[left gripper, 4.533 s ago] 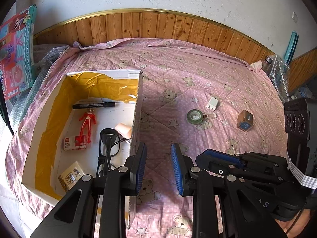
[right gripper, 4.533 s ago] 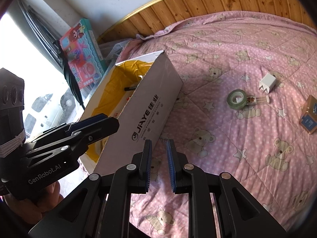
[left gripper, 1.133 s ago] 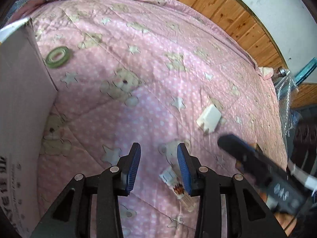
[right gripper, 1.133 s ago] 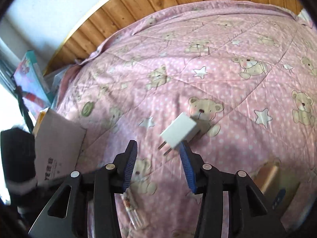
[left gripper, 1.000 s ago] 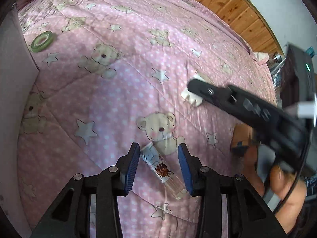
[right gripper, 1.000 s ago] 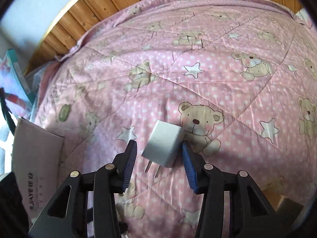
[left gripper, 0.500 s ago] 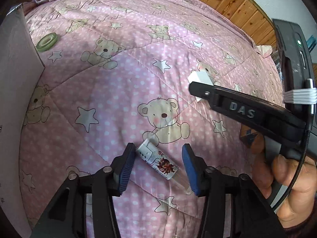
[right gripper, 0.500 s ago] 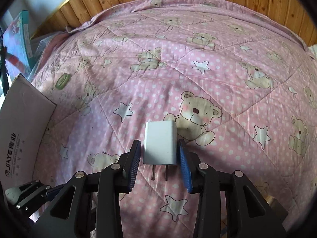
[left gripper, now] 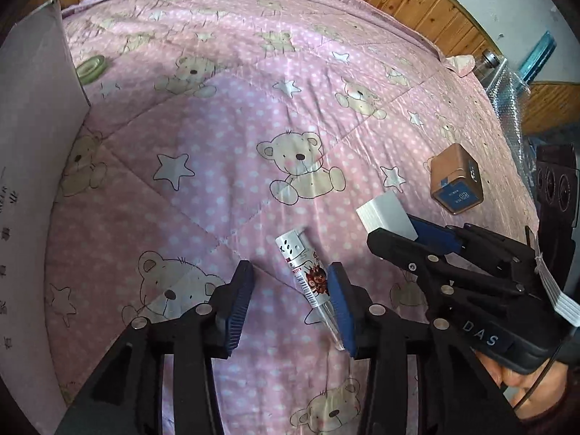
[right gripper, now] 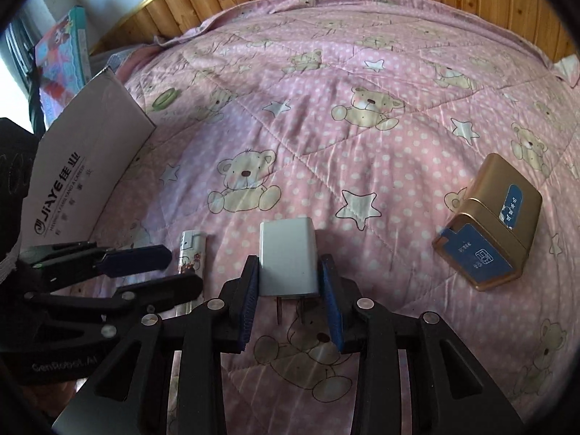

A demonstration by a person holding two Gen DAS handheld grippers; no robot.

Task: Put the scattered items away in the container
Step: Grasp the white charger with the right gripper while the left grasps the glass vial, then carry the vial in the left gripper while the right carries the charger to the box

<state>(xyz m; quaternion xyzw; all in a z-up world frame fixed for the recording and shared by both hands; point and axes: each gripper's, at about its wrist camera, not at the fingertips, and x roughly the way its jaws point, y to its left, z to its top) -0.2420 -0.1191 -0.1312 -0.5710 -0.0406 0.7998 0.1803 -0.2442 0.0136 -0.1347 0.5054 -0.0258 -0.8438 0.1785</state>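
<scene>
I am holding the right tongs (right gripper: pixel 290 291) pinched on the white plug adapter (right gripper: pixel 289 259), both blue pads pressing its sides while its two prongs are pointing back toward the camera; in the left wrist view the same adapter (left gripper: pixel 386 215) is sticking out of those tongs at about 3 o'clock. My left tongs (left gripper: pixel 290 295) are standing spread around the lighter (left gripper: pixel 308 268), which is lying on the pink bear-print quilt (left gripper: pixel 232 108); the right pad looks to be touching or nearly touching the lighter, the left pad is well clear of it. In the right wrist view the lighter (right gripper: pixel 191 250) is lying just beside the adapter at 9 o'clock. The gold box with the blue label (right gripper: pixel 489 224) is sitting on the quilt at 3 o'clock, apart from the tongs. The cardboard box (right gripper: pixel 83 177) is standing at 10 o'clock along the quilt's edge, and a green roll of tape (right gripper: pixel 166 97) is lying just beyond its far corner. A hand (left gripper: pixel 525 395) is gripping the right tool at 4 o'clock.
</scene>
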